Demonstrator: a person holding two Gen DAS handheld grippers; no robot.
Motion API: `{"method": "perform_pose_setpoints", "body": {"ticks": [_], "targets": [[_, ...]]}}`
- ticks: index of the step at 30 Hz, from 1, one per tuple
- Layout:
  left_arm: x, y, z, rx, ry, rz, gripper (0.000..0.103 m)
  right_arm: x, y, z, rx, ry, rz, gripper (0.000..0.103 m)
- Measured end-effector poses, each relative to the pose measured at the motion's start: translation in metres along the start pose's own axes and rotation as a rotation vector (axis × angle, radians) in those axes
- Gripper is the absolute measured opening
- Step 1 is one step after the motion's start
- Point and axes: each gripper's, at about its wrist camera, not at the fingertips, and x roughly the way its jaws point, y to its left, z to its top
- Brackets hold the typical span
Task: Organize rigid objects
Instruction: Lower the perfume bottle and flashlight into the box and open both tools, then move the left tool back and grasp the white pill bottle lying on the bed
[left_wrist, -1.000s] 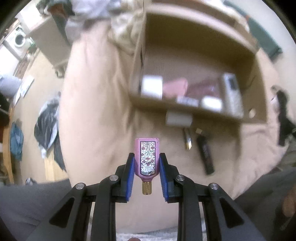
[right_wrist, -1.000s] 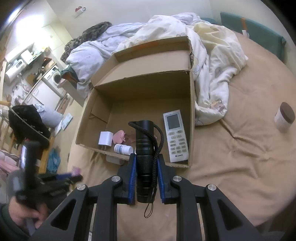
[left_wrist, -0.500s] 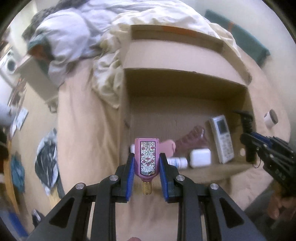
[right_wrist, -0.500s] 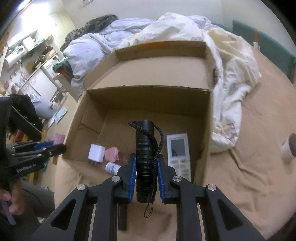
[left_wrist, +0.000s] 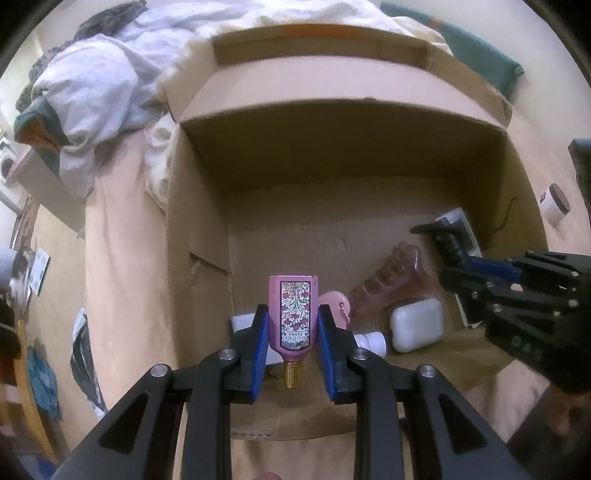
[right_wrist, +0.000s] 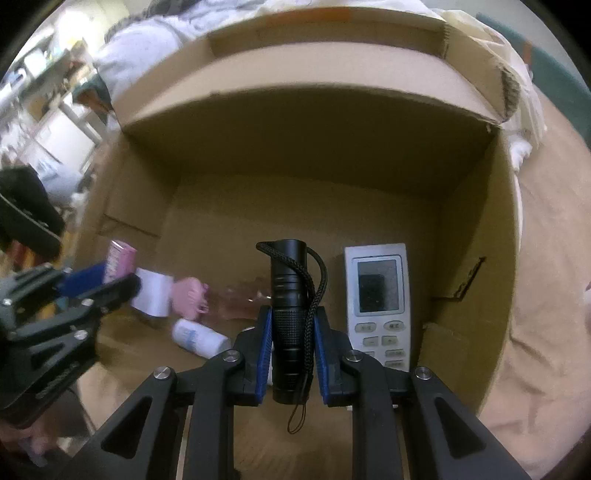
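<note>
My left gripper (left_wrist: 293, 334) is shut on a pink perfume bottle (left_wrist: 294, 317) with a floral label and gold cap, held over the near left of the open cardboard box (left_wrist: 332, 155). My right gripper (right_wrist: 291, 343) is shut on a black flashlight (right_wrist: 290, 314) with a wrist cord, held over the box's near right. In the box lie a white remote (right_wrist: 378, 299), a white earbud case (left_wrist: 415, 325), a pink comb-like piece (left_wrist: 391, 284), a small white bottle (right_wrist: 199, 338) and a white cube (right_wrist: 153, 297). The right gripper also shows in the left wrist view (left_wrist: 461, 264).
The box stands on a bed with a tan sheet (left_wrist: 122, 258). A crumpled white duvet (left_wrist: 107, 81) lies behind and left of the box. A small jar with a brown lid (left_wrist: 554, 199) stands right of the box.
Both grippers have moved forward and down over the box, each still holding its object. The box now fills both views.
</note>
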Motion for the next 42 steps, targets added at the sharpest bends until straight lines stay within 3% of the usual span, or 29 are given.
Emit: {"method": "perform_pose_setpoints", "body": {"ticks": [8,15,16,17,18,19,20,34,42], "targets": [[0.009,-0.003,-0.001,-0.027,0.053,-0.013,0.023,0.01,0.001,-0.004,0.007,0.039,-0.003,0.022],[0.016,0.003,0.0,-0.042,0.071,0.004,0.026,0.002,0.005,0.0,-0.011,0.005,-0.027,0.026],[0.015,0.003,0.001,-0.039,0.063,0.007,0.032,0.0,0.005,0.0,-0.012,0.0,-0.025,0.034],[0.013,0.003,0.001,-0.04,0.056,0.007,0.042,-0.002,0.006,-0.001,-0.009,-0.005,-0.021,0.051],[0.011,0.003,0.002,-0.042,0.048,0.009,0.049,-0.005,0.005,-0.001,-0.003,-0.014,-0.011,0.061],[0.008,0.002,0.002,-0.042,0.04,0.014,0.064,-0.009,0.004,0.0,0.002,-0.029,-0.003,0.071],[0.006,0.003,0.003,-0.043,0.028,0.021,0.07,-0.012,0.004,0.002,0.004,-0.043,0.004,0.071],[0.0,0.01,0.008,-0.071,0.019,0.002,0.07,-0.022,0.006,0.011,0.007,-0.09,0.035,0.077],[-0.026,0.014,0.006,-0.099,-0.053,0.003,0.077,-0.04,0.006,0.005,0.017,-0.129,0.036,0.077]]}}
